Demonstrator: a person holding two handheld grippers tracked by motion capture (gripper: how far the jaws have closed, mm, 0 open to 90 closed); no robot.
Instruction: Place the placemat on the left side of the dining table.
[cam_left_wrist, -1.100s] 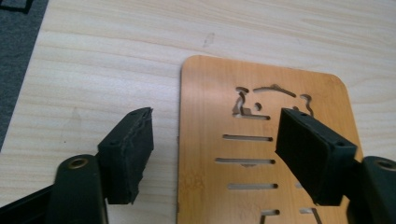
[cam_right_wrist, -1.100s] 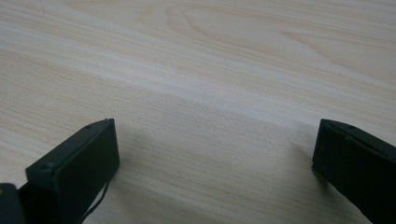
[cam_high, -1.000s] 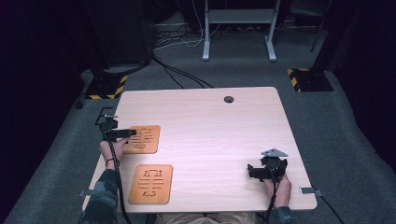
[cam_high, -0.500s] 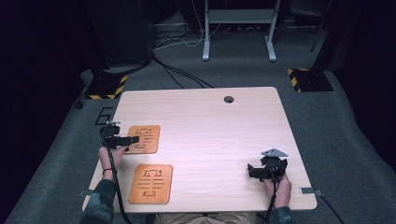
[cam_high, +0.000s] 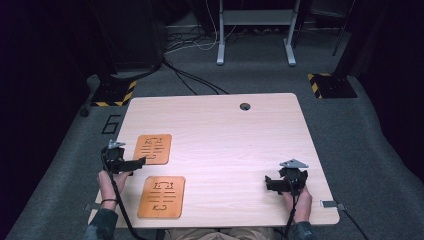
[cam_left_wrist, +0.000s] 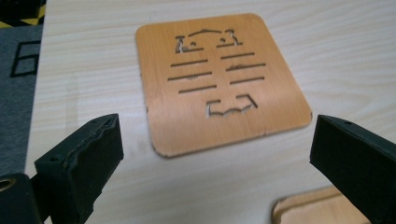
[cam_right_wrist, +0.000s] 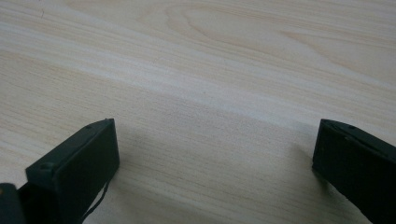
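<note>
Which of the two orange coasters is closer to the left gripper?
The far coaster, the one farther from the person. The left gripper is right at its near-left edge, jaws open and holding nothing, while the near coaster lies apart, closer to the table's front edge.

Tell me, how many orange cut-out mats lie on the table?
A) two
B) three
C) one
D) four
A: the high view shows two, the farther mat by the left gripper and the nearer mat at the table's front edge.
</note>
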